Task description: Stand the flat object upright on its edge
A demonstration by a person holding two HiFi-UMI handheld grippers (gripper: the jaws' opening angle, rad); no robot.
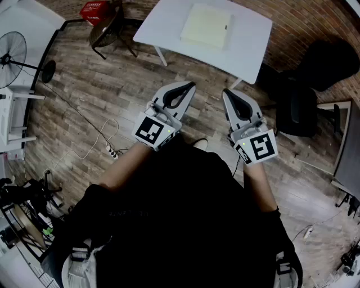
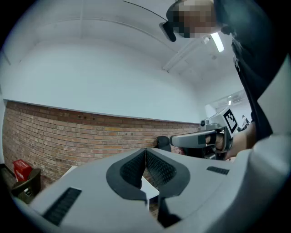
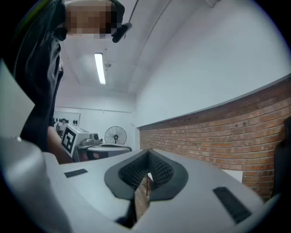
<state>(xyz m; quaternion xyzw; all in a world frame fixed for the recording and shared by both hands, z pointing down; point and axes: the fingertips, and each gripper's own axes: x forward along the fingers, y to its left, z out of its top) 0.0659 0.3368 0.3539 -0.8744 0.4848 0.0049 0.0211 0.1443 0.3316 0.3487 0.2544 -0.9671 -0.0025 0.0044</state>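
Left tongs point(image 1: 190, 85) and right tongs point(image 1: 226, 92) level, side by side; both pressed together

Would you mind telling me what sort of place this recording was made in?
Likely an indoor lab or workshop room: a brick wall, a wood-plank floor, a small white table and a standing fan.

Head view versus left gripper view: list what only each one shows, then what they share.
Only the head view: the flat pale object lying on the white table, the plank floor, the fan. Only the left gripper view: the ceiling light and white upper wall. Both: the brick wall, the red crate, the left gripper and right gripper, both shut.
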